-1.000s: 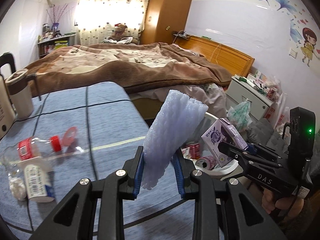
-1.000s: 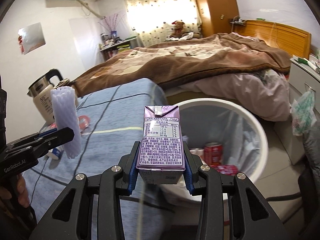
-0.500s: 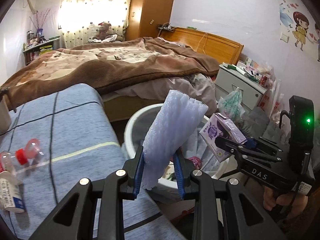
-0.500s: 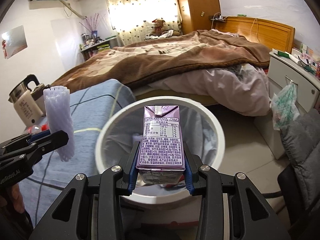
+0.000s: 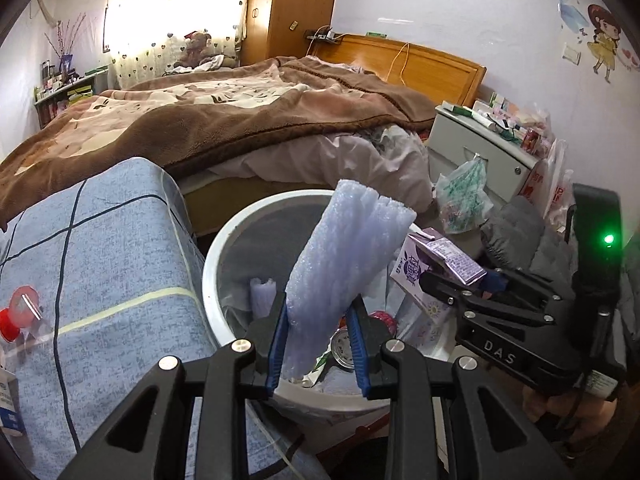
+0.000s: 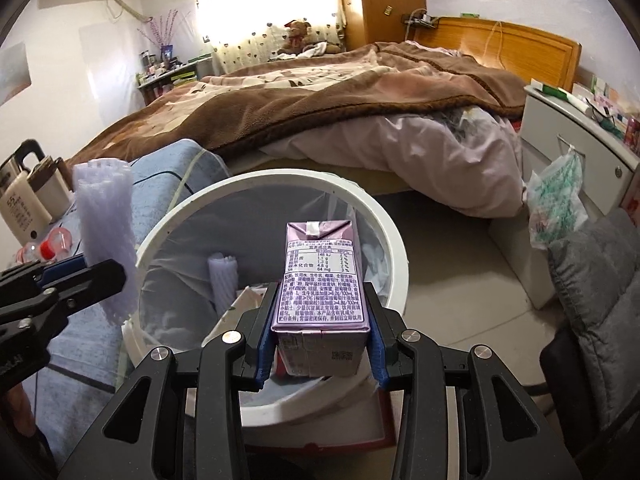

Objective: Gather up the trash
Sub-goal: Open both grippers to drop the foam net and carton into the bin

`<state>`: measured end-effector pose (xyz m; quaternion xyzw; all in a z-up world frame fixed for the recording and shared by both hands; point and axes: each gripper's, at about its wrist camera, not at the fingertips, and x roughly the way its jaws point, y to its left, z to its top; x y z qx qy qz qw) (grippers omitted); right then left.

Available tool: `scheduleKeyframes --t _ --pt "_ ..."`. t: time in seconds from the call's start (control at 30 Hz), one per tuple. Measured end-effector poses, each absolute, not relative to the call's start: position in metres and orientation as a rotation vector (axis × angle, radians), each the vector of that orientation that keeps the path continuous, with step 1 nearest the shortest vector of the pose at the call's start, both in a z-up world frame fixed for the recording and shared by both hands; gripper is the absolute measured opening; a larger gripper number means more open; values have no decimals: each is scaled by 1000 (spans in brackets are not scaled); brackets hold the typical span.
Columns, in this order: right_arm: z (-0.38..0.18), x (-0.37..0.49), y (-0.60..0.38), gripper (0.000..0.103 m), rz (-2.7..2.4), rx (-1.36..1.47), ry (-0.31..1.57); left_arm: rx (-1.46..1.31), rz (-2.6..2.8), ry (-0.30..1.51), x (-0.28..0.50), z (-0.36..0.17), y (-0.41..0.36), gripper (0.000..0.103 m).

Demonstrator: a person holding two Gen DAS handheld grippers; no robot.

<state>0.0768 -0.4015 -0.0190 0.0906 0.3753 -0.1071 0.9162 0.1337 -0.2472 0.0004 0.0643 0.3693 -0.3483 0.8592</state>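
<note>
My left gripper (image 5: 320, 340) is shut on a pale lilac foam sleeve (image 5: 344, 268) and holds it over the near rim of a round white trash bin (image 5: 212, 264). My right gripper (image 6: 318, 340) is shut on a purple milk carton (image 6: 320, 280) and holds it upright above the same bin (image 6: 384, 232). The bin has a clear liner and holds another foam roll (image 6: 222, 280), a can (image 5: 344, 346) and paper. The right gripper (image 5: 452, 284) shows in the left wrist view, the left gripper (image 6: 80, 284) in the right wrist view.
A table with a blue checked cloth (image 5: 100, 248) stands left of the bin, with a crushed bottle (image 5: 20, 312) and a kettle (image 6: 24, 196) on it. A bed (image 5: 224, 120) lies behind, a nightstand (image 5: 480, 148) at the right, a grey cushion (image 6: 592, 280) beside the bin.
Both grippers have moved right, off the table and over the bin, each still holding its item. The bin's inside has come into full view.
</note>
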Motion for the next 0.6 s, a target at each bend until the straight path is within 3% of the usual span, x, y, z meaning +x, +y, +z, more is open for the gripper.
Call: scheduleKeyframes --t 0.23,0.3,0.37,0.43,0.6 --pt "-17 78 -400 39 -209 189 755 129 -730 775 134 1 -251 34" --pt "-17 77 -399 39 -207 193 755 134 -729 767 134 2 -251 48" --pt "-17 77 -398 46 -203 193 753 123 -726 769 134 2 -249 54" --pt "-16 76 -399 51 -211 193 746 116 -728 770 134 2 -248 54" --pt "-15 74 -400 51 -213 217 740 114 -717 766 134 3 -246 60"
